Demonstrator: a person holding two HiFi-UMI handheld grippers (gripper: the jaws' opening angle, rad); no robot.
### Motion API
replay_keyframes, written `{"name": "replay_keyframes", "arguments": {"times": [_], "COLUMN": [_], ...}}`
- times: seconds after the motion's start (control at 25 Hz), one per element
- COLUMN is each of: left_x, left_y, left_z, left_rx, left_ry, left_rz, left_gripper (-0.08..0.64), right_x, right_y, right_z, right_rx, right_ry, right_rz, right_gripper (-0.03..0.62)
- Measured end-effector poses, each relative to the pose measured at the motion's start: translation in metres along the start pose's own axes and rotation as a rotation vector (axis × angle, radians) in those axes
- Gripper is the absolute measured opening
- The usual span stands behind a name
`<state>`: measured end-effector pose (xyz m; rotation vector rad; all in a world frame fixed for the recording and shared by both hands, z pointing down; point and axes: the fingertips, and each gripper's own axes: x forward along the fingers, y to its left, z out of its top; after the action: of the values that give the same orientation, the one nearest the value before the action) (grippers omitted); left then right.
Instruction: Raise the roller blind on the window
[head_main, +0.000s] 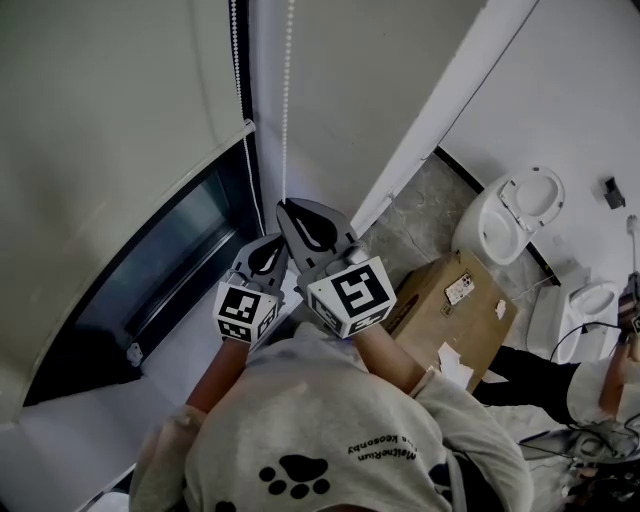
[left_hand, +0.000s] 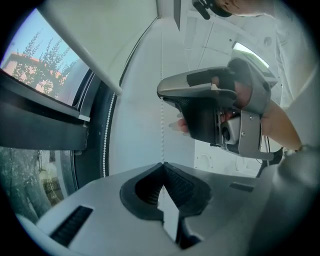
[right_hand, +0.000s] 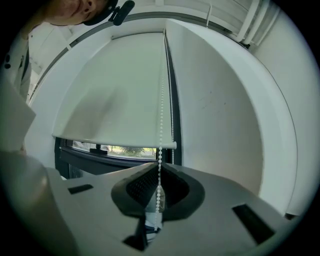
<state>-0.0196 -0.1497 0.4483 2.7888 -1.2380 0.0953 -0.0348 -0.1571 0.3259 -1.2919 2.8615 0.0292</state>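
Note:
The cream roller blind (right_hand: 115, 95) hangs most of the way down, its bottom bar (right_hand: 115, 142) just above a strip of open window (right_hand: 120, 150). A white bead chain (head_main: 288, 100) drops beside it on the right. My right gripper (head_main: 283, 206) is shut on this chain (right_hand: 161, 100), which runs between the jaws (right_hand: 160, 164). Just below it, my left gripper (head_main: 280, 240) is shut on the same strand (left_hand: 163, 130) at its tips (left_hand: 162, 164). The left gripper view shows the right gripper (left_hand: 161, 95) directly above. A second strand (left_hand: 106, 135) hangs by the dark frame.
A white sill (head_main: 180, 350) lies under the dark window frame (head_main: 180, 250). Right of me on the floor stand a cardboard box (head_main: 445, 300) and a white toilet (head_main: 510, 215). Another person's dark-sleeved arm (head_main: 540, 375) reaches in at the lower right.

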Motion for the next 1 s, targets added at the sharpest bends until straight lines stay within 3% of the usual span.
{"name": "replay_keyframes", "arguments": {"times": [0.16, 0.56, 1.0], "left_x": [-0.001, -0.005, -0.011], "left_y": [0.0, 0.002, -0.003], "left_z": [-0.018, -0.068, -0.105], "left_rx": [-0.047, 0.06, 0.055], "left_ry": [0.026, 0.099, 0.145], "left_rz": [0.007, 0.043, 0.05], "left_gripper": [0.008, 0.008, 0.008], "right_x": [0.0, -0.004, -0.009], "right_y": [0.001, 0.011, 0.016], "right_z": [-0.018, -0.066, -0.106], "right_rx": [0.01, 0.001, -0.002], "right_ry": [0.04, 0.082, 0.13], "right_rz": [0.012, 0.031, 0.04], "right_gripper": [0.02, 0.02, 0.017]}}
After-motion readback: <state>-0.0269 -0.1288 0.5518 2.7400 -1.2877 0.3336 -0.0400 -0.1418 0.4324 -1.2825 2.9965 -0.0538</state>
